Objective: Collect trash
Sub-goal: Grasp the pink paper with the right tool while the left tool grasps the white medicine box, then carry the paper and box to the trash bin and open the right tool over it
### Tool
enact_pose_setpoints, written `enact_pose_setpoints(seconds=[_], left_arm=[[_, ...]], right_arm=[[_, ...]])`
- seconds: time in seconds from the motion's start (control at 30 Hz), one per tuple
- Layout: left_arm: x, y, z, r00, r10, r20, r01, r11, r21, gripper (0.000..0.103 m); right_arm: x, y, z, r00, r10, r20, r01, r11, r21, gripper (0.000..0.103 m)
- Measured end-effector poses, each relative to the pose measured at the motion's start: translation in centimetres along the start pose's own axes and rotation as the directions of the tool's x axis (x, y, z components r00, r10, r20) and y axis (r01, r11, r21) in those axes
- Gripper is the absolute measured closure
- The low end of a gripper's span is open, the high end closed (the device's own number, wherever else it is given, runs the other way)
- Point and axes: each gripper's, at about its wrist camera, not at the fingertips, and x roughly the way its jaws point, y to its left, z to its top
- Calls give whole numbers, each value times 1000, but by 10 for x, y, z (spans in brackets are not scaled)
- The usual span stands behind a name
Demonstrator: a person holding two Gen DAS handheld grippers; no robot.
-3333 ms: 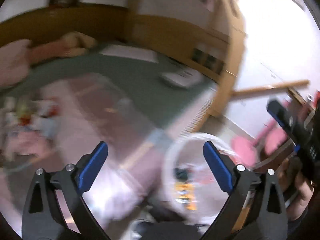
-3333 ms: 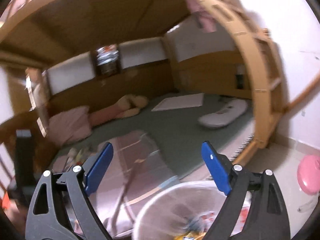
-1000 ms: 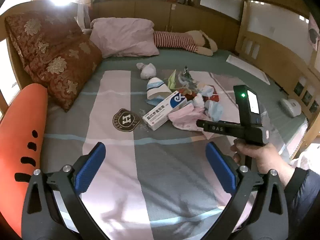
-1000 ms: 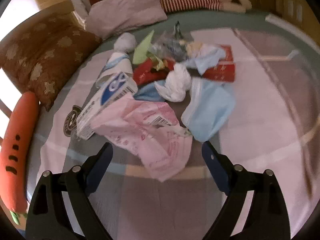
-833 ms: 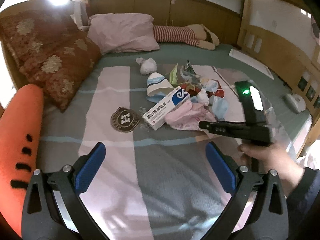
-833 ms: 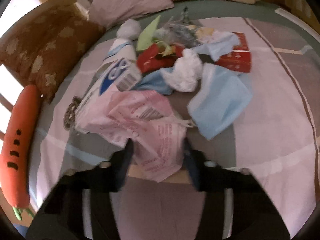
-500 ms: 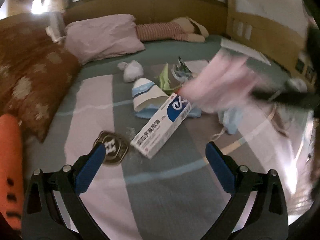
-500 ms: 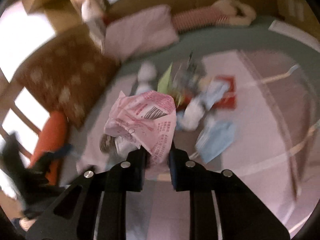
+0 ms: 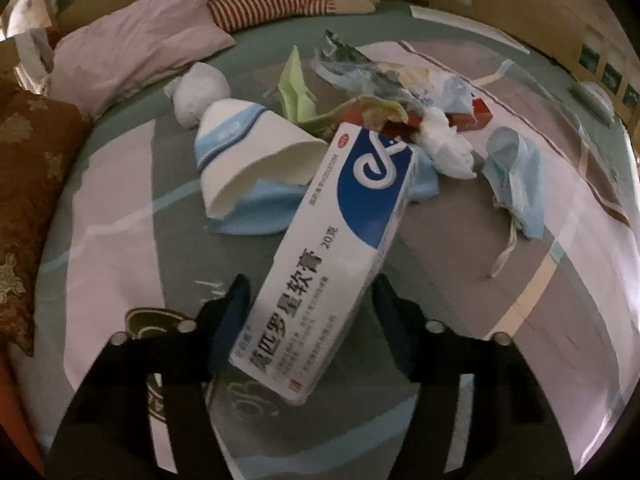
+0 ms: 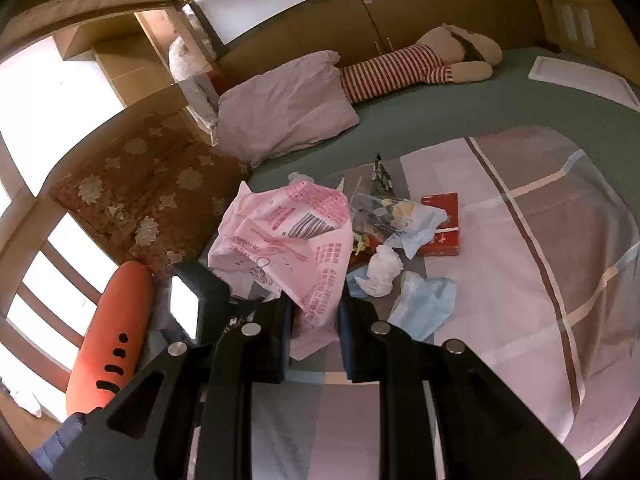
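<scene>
Two tongs [image 9: 310,300] [image 10: 314,316], ointment box [image 9: 332,248] between

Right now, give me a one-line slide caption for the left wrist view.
Left gripper closes around a white-and-blue ointment box on the bed, trash pile beyond.

I am looking into a bedroom in a home. A bed [image 10: 520,152] with a green sheet and a striped quilt [image 10: 560,240] is filling both views. A pink pillow [image 10: 288,108] and a brown flowered cushion [image 10: 148,196] are lying at its head, a striped plush doll [image 10: 420,64] is stretching along the wooden wall panels [image 10: 400,20], and an orange carrot-shaped bolster [image 10: 112,336] is resting by the window [image 10: 48,120].
</scene>
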Motion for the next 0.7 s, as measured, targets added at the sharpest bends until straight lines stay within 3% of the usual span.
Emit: enact_pose_setpoints(seconds=[0.1, 0.17, 0.3, 0.5, 0.7], left_arm=[[-11, -2, -2, 999, -41, -3, 41, 999, -18, 61], [-29, 1, -4, 999, -38, 25, 40, 998, -57, 63], [-82, 8, -13, 996, -41, 79, 52, 988, -142, 64], [-191, 3, -33, 980, 57, 193, -8, 969, -248, 64], [-237, 1, -73, 972, 66, 224, 18, 936, -352, 64]], right_arm=[[1, 1, 0, 1000, -1, 1, 1, 1000, 0, 82], [1, 1, 0, 1000, 0, -1, 0, 1000, -5, 82], [-3, 6, -1, 1000, -4, 5, 5, 999, -32, 82], [-32, 28, -11, 999, -3, 48, 9, 994, -112, 82], [-66, 52, -41, 997, 2, 74, 11, 985, -173, 82]])
